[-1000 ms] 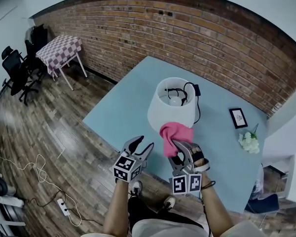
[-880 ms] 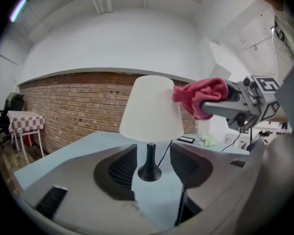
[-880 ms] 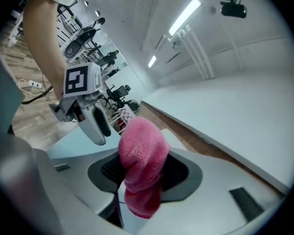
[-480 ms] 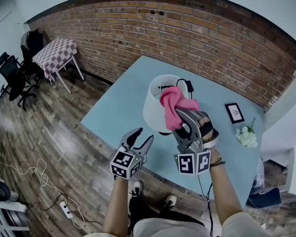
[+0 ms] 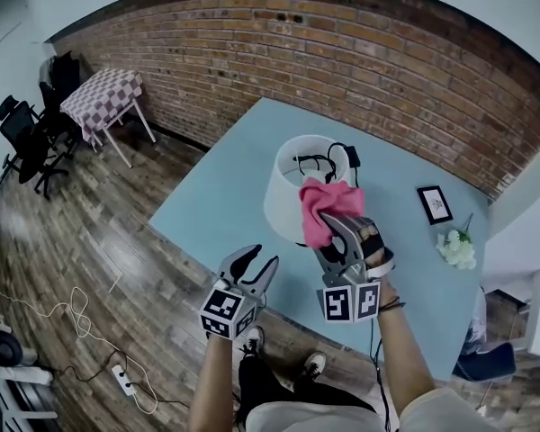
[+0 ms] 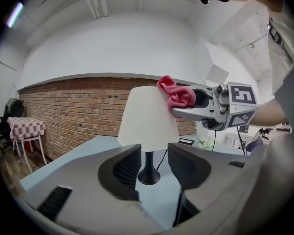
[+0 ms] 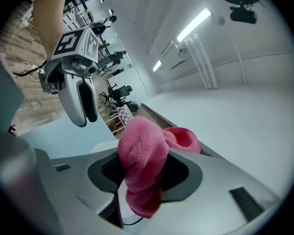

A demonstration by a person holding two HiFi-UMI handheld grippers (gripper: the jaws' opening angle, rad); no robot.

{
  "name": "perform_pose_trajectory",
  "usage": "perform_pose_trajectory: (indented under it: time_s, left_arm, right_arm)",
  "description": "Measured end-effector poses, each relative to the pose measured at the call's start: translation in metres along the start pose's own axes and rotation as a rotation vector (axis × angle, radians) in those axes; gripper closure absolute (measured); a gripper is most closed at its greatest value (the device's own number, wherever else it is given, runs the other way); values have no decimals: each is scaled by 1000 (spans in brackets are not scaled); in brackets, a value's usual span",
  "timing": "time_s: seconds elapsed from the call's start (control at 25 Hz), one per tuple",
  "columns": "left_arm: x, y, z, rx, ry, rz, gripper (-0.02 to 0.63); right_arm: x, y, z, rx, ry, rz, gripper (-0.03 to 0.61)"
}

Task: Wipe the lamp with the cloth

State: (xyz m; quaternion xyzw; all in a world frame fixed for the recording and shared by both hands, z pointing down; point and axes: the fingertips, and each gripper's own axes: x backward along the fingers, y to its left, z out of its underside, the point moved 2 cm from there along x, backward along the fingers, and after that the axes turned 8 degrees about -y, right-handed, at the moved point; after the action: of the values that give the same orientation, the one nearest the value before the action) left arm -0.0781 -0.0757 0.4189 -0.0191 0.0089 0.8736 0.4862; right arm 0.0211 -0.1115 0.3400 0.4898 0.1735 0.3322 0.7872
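The right claw (image 5: 335, 234) is clamped on a bunched pink cloth (image 5: 324, 207), which is seen in the right gripper view wedged between both pads with folds spilling above and below them. The cloth is held up at the top rim of the white lamp (image 5: 288, 187), on the side nearer the person; whether it presses on the shade or only hangs just beside it cannot be settled. The lamp stands upright on the pale blue table (image 5: 207, 207), carried on a thin dark stem and a small round base (image 6: 148, 175), with its black cord (image 5: 344, 156) trailing behind it. The left claw (image 5: 256, 261) is held low and well apart from the lamp; its jaws have just been closing a little, yet a gap is left between them and nothing is gripped there. The main risk is judged to be tipping: a wipe is applied high on the shade, far above a narrow foot, and no steadying hold is offered by the free claw, so a firm sideways stroke could rock or topple the lamp. A loose fold could also be drawn over the open top and caught on the fitting inside, or the cloth could be dragged out of the pads by friction.
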Motion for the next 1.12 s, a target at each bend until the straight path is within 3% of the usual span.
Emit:
perform_pose_trajectory:
  time_s: [0.76, 0.92, 1.12]
  left_arm:
    - [-7, -10, 21, 36, 43, 48, 414]
    - [-10, -11, 25, 54, 56, 39, 411]
    - [-12, -4, 24, 75, 47, -13, 411]
  right_arm:
    - [27, 89, 41, -13, 111, -188, 374]
    - [40, 60, 35, -68, 72, -99, 374]
    - [40, -26, 20, -64, -9, 86, 374]
